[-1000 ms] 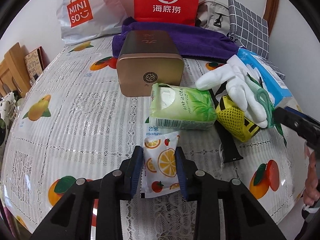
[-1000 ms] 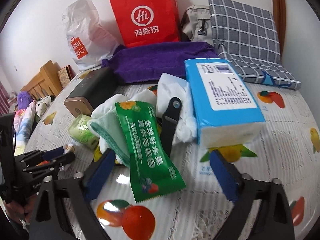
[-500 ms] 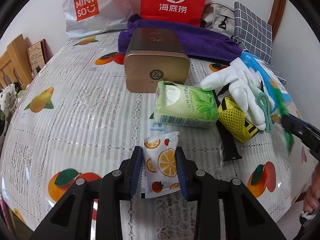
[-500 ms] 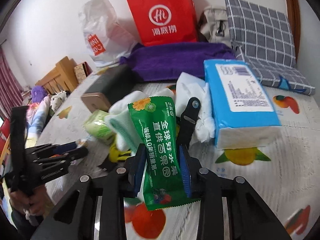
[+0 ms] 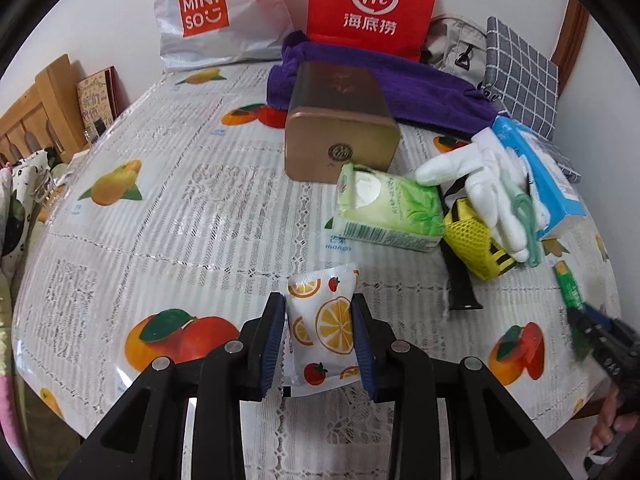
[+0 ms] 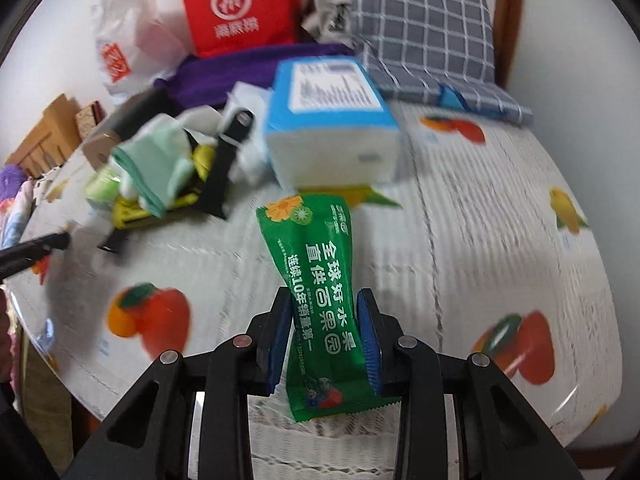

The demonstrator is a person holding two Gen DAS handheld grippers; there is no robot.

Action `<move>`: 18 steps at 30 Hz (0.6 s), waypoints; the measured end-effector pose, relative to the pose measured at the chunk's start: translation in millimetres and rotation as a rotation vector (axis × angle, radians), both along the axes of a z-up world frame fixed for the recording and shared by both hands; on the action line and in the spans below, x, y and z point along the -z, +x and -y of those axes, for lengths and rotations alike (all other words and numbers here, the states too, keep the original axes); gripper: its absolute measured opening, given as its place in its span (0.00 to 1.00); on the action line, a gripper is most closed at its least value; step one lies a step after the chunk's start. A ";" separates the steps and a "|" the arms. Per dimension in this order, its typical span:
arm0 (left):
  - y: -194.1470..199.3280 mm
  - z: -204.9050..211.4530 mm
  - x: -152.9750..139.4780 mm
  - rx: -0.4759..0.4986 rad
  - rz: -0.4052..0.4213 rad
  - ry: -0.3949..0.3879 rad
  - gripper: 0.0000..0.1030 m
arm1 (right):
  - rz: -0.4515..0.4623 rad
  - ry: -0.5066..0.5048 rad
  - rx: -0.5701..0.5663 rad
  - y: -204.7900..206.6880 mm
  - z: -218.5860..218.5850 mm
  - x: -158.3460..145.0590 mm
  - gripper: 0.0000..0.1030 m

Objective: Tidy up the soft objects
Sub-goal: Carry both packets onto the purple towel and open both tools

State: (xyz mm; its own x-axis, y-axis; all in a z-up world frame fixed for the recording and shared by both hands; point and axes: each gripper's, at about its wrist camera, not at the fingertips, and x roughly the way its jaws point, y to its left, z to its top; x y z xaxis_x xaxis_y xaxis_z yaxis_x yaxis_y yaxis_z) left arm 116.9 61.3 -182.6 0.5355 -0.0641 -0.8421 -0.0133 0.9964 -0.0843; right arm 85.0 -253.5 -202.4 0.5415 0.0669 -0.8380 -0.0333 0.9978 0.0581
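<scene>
Left gripper [image 5: 319, 334] pinches the fruit pouch [image 5: 322, 328]; right gripper [image 6: 325, 340], nearer the tissue box [image 6: 332, 120], pinches the green packet [image 6: 320, 292], whose slick film could slip out.

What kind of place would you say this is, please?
Probably a home room: a table under a fruit-print plastic tablecloth, shopping bags (MINISO bag, red Hi bag) against the wall, a wooden bed frame beside it.

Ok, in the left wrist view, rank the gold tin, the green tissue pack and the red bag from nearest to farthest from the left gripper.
1. Green tissue pack, ahead and slightly right of the left gripper.
2. Gold tin, just behind it.
3. Red bag, at the wall.
</scene>
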 end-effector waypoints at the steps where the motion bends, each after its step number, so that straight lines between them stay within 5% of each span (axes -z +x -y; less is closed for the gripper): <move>1: -1.2 0.6 -3.6 0.000 0.005 0.001 0.31 | -0.008 0.011 0.009 -1.0 1.9 4.2 0.32; 9: -2.1 10.2 -28.6 0.010 0.024 0.005 0.31 | 0.016 0.065 0.022 -9.5 6.2 -6.3 0.32; 18: 11.5 14.5 -64.7 0.012 0.069 -0.001 0.31 | 0.080 0.078 0.002 -1.0 8.1 -53.4 0.32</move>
